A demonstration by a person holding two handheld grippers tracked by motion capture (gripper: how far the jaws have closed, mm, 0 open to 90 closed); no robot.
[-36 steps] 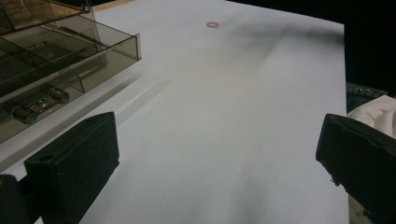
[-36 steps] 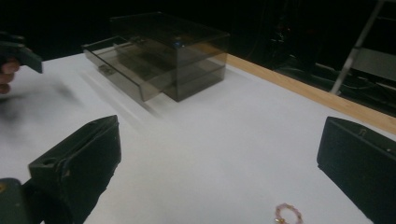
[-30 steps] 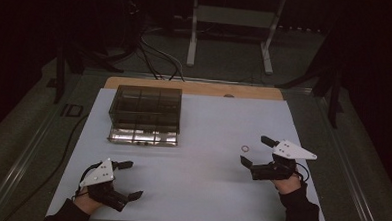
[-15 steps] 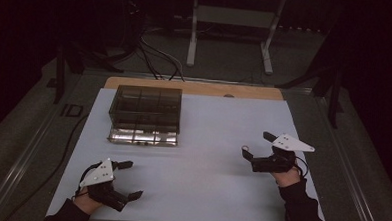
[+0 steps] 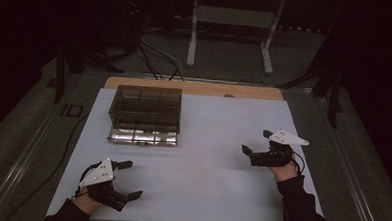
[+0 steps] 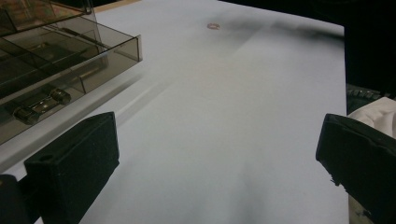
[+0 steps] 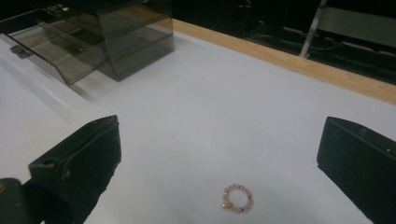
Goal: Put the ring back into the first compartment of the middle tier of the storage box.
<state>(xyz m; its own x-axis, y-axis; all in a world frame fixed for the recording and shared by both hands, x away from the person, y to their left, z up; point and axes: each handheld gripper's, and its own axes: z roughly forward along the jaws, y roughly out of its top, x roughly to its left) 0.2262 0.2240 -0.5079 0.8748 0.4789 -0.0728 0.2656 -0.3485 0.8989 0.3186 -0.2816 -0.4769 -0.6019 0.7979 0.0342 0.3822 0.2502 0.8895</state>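
On the white desk [image 5: 200, 191], a small pink bead ring [image 7: 237, 198] lies between the right claw's [image 7: 219, 163] released jaws, not yet gripped. Next it likely must lower and close. Left claw [image 5: 126, 180] waits, released, near the organizer box [image 5: 145, 113].
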